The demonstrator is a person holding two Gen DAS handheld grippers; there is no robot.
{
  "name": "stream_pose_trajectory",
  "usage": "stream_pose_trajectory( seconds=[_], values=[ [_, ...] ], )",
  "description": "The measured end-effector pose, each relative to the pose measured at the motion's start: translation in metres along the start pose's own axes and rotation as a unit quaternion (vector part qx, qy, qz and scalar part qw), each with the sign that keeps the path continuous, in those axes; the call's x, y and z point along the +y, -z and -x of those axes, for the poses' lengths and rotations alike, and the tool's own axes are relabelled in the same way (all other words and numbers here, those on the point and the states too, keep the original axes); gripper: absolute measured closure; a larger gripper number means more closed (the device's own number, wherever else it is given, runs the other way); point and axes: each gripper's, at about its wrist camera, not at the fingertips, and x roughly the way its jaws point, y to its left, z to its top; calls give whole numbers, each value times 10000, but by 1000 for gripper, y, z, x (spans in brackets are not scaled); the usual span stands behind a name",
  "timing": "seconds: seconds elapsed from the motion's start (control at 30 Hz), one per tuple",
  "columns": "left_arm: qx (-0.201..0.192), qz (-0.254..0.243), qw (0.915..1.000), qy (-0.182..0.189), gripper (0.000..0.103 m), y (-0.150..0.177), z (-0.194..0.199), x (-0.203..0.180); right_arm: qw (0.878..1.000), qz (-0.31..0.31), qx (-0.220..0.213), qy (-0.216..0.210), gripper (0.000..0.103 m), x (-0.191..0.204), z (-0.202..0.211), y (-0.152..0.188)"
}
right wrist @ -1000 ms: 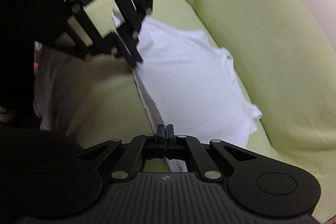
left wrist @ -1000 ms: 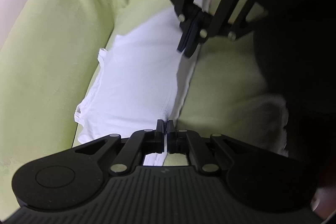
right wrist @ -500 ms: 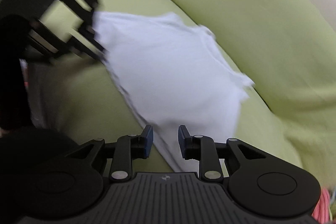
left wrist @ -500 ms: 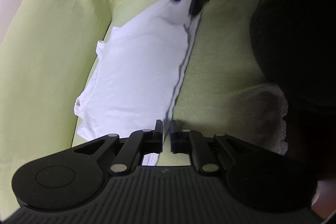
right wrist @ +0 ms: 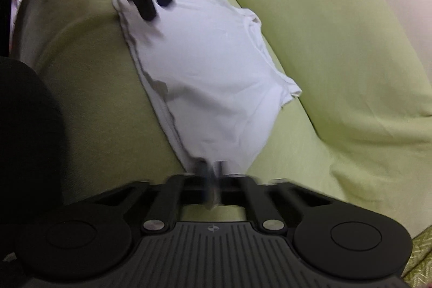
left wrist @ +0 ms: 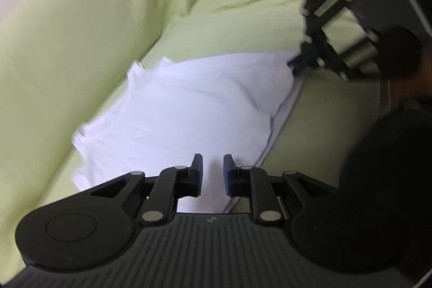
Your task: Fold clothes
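Lying under the opening left gripper (left wrist: pixel 210 172), white shirt (left wrist: pixel 189 109) corner is pinched by right gripper (right wrist: pixel 212 174).

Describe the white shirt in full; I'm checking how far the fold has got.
The white shirt is thin, soft-looking fabric, lying folded and mostly flat on the green sofa seat, against the backrest. One long edge shows stacked layers with a stitched hem; a sleeve sticks out on the backrest side. The right hand-held gripper is shut on one end. The left hand-held gripper is opening above the other end, with nothing pinched.
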Motion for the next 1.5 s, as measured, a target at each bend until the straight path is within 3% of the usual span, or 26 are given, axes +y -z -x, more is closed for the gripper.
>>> stream_pose_trajectory(
  seconds=[0.23,0.43,0.53,0.6,0.67,0.7,0.8,0.9,1.03,1.23,1.47,1.5],
  values=[
    [160,761,9952,591,88,16,0,12,9989,-445,-125,3,103,-23,9,25],
    [168,646,9963,533,88,16,0,9,9997,-135,-72,-210,103,-9,-4,29],
    [206,548,9974,416,88,17,4,5,9997,-18,49,-235,95,-2,-2,29],
    [222,587,9976,288,88,23,14,5,9996,137,122,-197,81,-1,2,26],
    [236,715,9971,122,88,32,28,9,9996,220,121,-121,51,-4,10,22],
    [244,798,9965,1,88,38,37,12,9998,107,65,-184,50,-9,14,19],
    [394,922,9939,-454,88,57,57,24,9971,-552,-323,-403,53,-24,31,2],
    [728,529,9911,-983,88,76,57,32,9890,-969,-923,-630,62,-23,36,-28],
    [938,-143,9877,-1245,88,86,44,29,9855,-653,-1365,-769,69,15,16,-85],
    [1017,-885,9812,-1383,88,98,28,15,9868,-118,-1393,-811,76,63,-5,-126],
    [938,-1259,9758,-1519,88,108,21,12,9901,34,-1233,-668,83,72,-16,-130],
    [930,-1310,9753,-1514,92,108,21,12,9904,104,-1216,-646,85,74,-19,-130]
  ],
)
